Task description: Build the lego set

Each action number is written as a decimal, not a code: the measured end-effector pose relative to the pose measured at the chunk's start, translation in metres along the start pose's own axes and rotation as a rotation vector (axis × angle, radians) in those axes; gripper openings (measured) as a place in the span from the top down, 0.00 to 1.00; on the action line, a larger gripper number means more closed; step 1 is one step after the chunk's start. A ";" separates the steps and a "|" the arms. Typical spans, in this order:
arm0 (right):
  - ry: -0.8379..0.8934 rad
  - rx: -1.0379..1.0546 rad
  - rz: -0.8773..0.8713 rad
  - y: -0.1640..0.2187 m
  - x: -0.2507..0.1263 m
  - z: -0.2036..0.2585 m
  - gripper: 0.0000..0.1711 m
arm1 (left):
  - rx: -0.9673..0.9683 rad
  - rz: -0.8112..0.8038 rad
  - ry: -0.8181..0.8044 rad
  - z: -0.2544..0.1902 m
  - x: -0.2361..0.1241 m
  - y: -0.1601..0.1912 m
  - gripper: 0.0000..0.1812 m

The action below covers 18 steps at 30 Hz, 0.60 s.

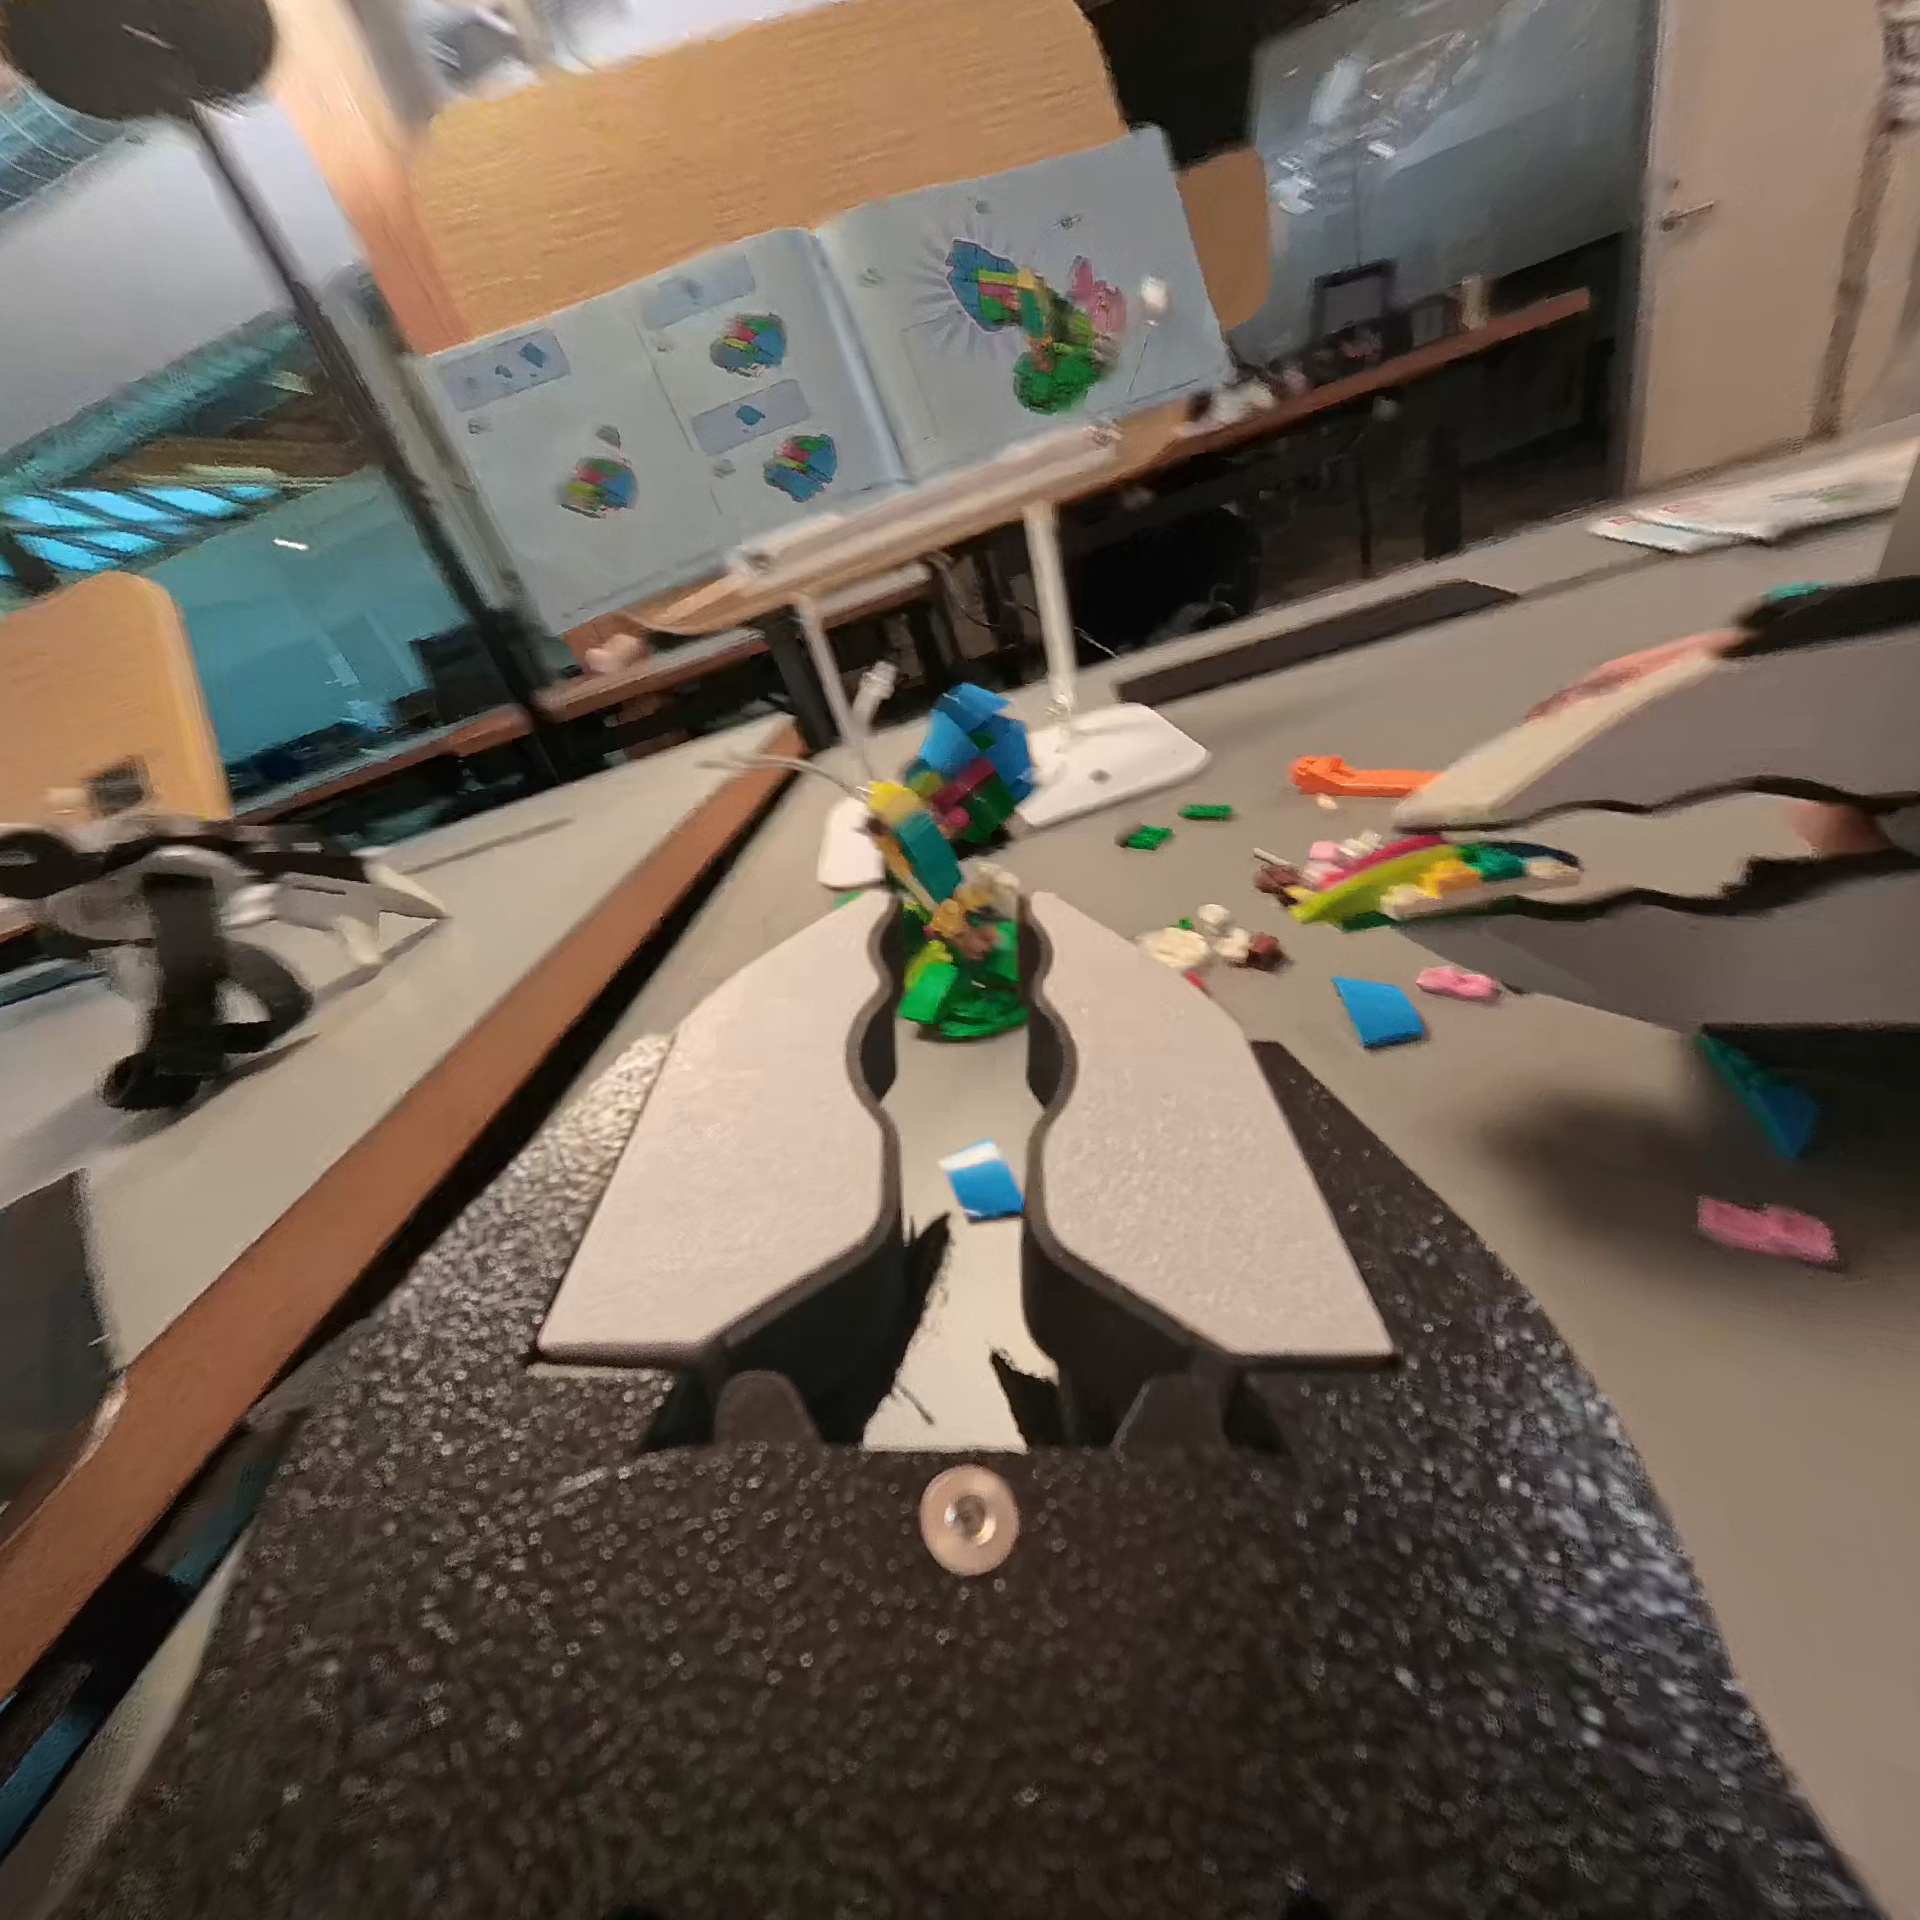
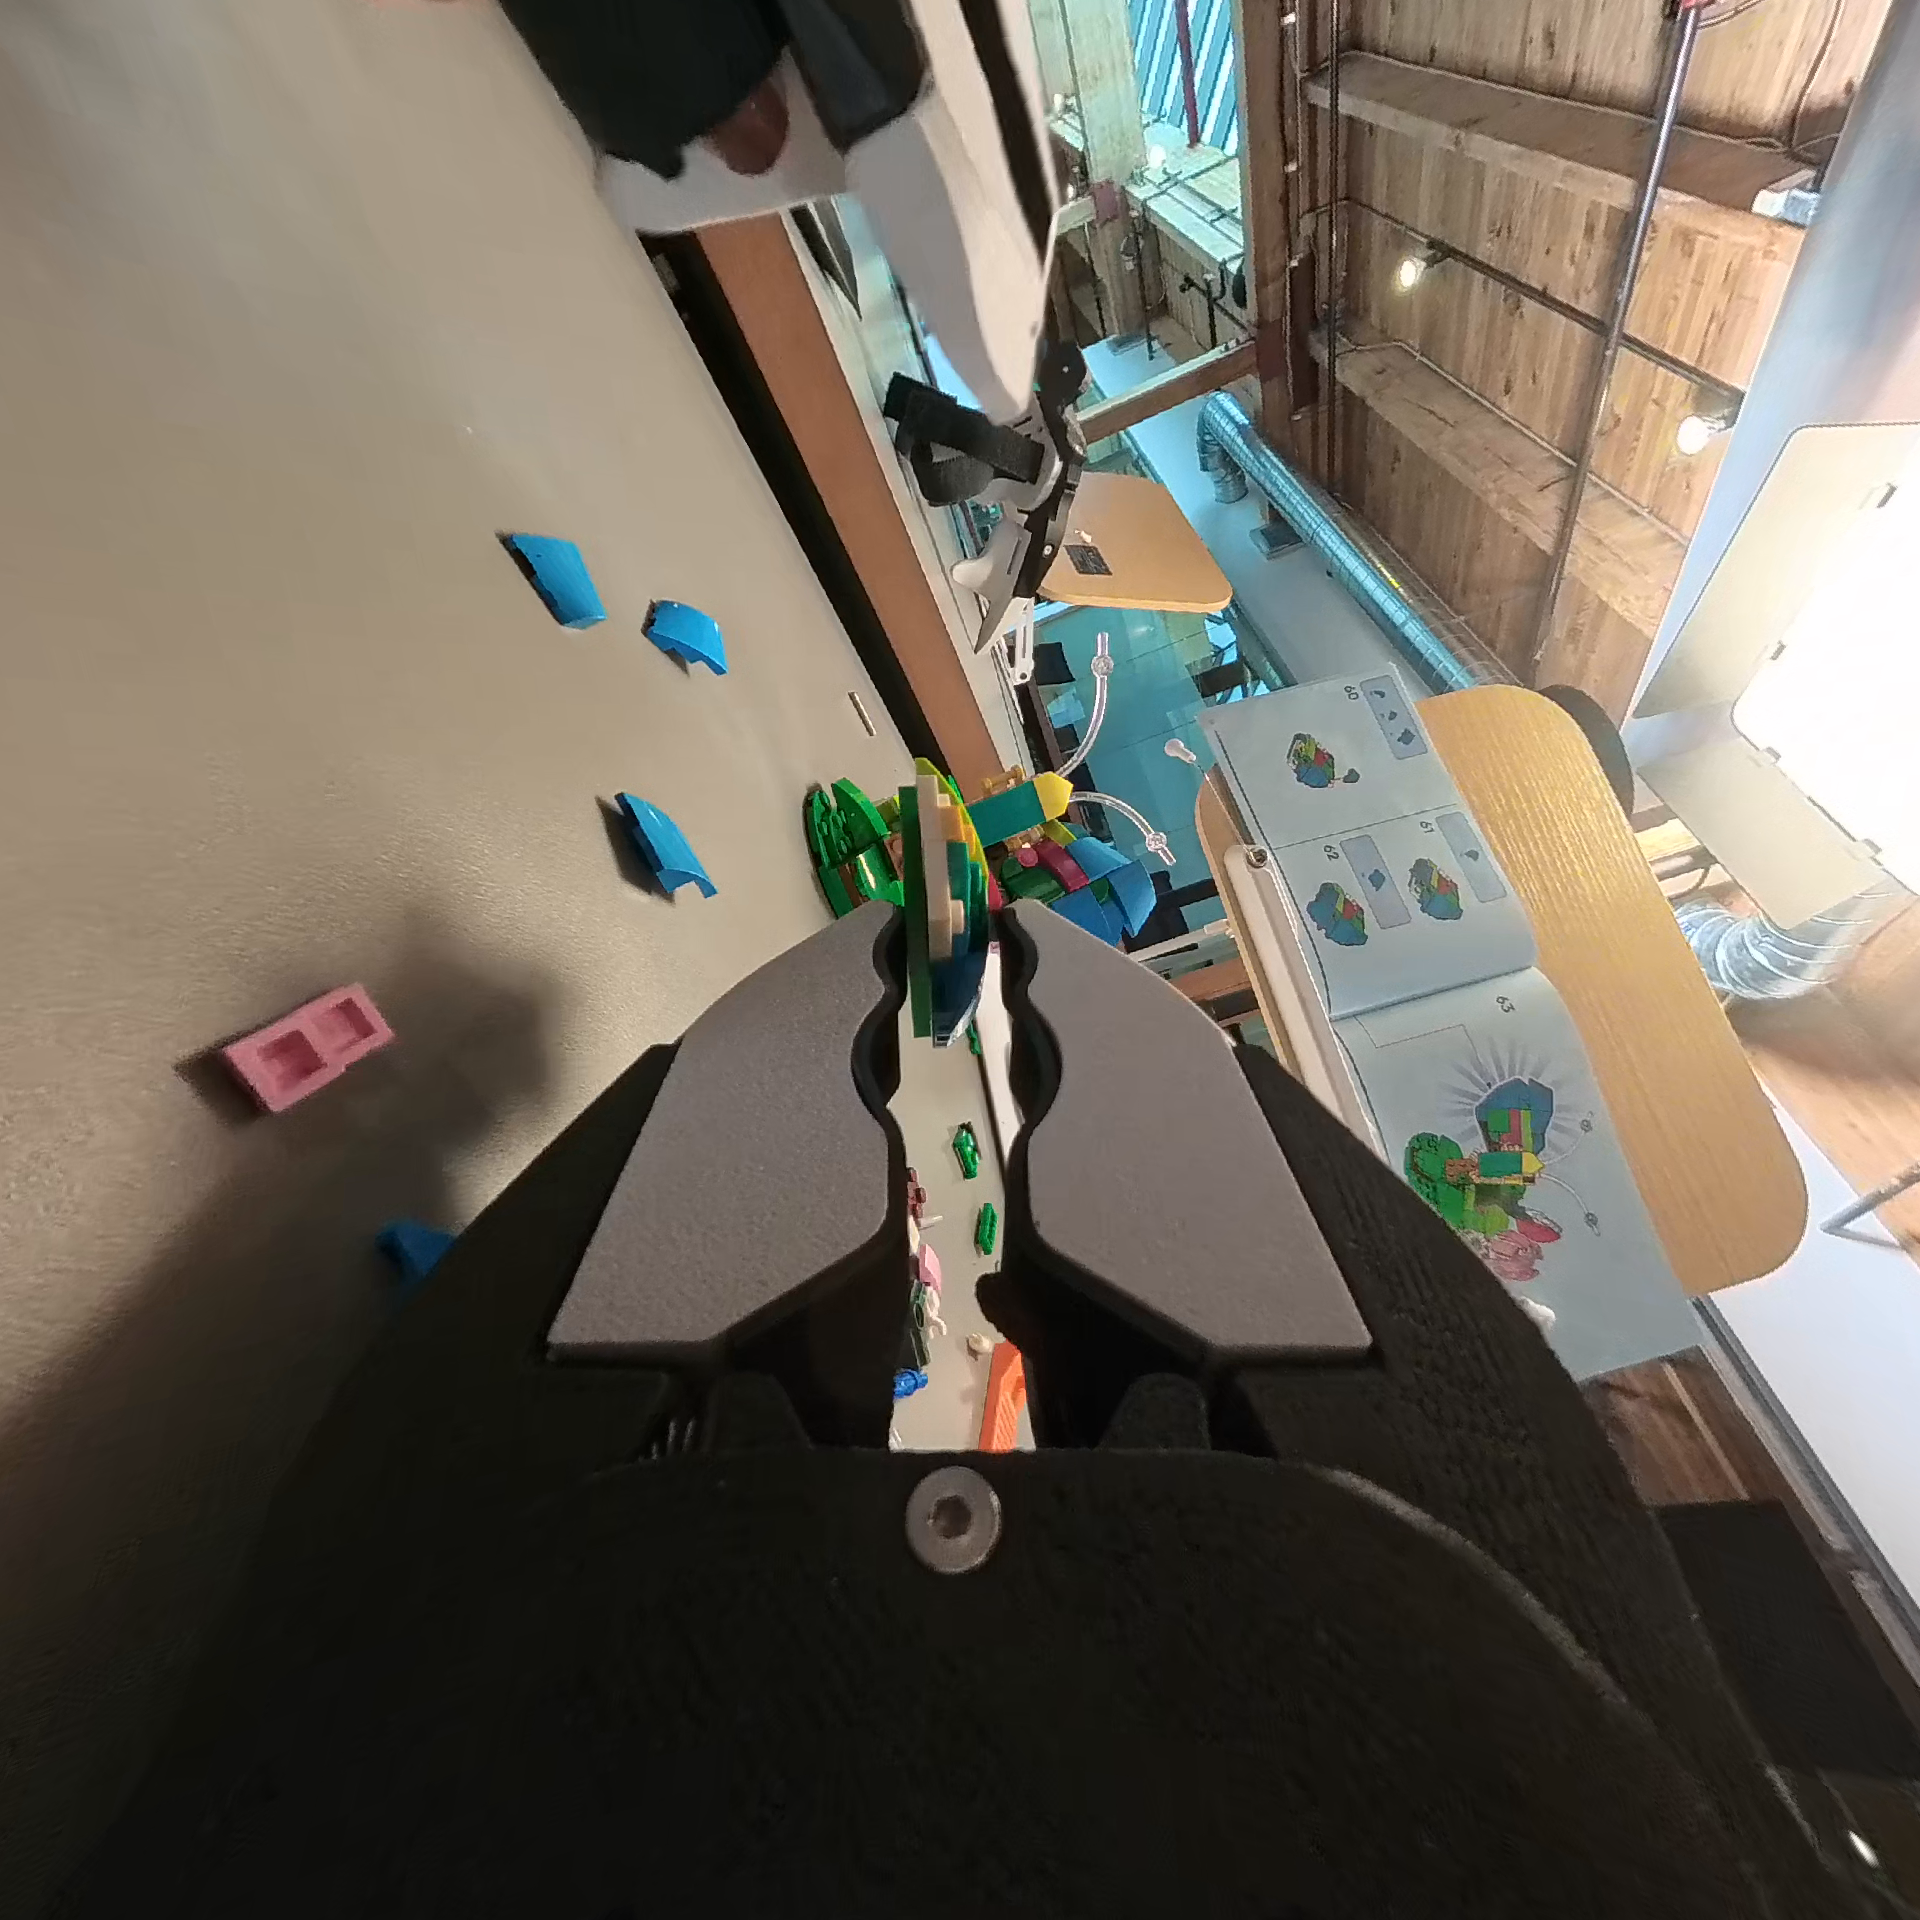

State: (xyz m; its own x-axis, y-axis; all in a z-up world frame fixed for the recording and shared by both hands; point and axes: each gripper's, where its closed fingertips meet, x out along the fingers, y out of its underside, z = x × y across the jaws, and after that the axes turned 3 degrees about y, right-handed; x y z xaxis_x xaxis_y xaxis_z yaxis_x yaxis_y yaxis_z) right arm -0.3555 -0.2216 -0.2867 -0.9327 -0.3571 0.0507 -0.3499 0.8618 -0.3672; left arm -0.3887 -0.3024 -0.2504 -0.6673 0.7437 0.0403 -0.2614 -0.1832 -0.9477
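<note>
In the left wrist view, the left gripper (image 1: 961, 935) has its jaws set narrowly apart around the green base of the model (image 1: 961, 883), which stands on the grey table (image 1: 520, 1039); whether the pads press on it cannot be told, because motion blur softens the contact area. If the grip is loose, the tall model may tip when a part is pushed onto it. At right, the right gripper (image 1: 1475, 868) is clamped on a flat, layered wing piece (image 1: 1434, 878). Loose bricks (image 1: 1377, 1010) lie nearby and may be knocked aside. In the right wrist view, the right gripper (image 2: 951, 935) holds the wing piece (image 2: 940, 914) edge-on, just beside the model (image 2: 1039, 842). A misaligned press may split the layers or break off the clear antennae (image 2: 1117, 810). The joining point is hidden behind the wing piece. The instruction booklet (image 2: 1434, 1039) stands far right; the model's far side is cut off.
</note>
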 end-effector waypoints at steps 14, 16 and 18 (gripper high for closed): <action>-0.004 0.012 0.007 0.001 0.001 0.000 0.91 | -0.083 0.518 0.575 -0.031 -0.027 0.078 0.84; -0.004 0.001 0.010 0.001 0.002 0.001 0.91 | -0.066 0.569 0.604 -0.035 -0.027 0.084 0.84; -0.007 -0.012 0.011 0.000 0.002 0.002 0.91 | -0.045 0.604 0.633 -0.037 -0.025 0.087 0.83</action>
State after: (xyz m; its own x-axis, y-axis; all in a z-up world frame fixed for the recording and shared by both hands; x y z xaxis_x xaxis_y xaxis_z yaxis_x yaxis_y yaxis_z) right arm -0.3575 -0.2231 -0.2889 -0.9357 -0.3505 0.0402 -0.3412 0.8699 -0.3562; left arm -0.3688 -0.3127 -0.3454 -0.1671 0.7473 -0.6431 0.0481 -0.6453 -0.7624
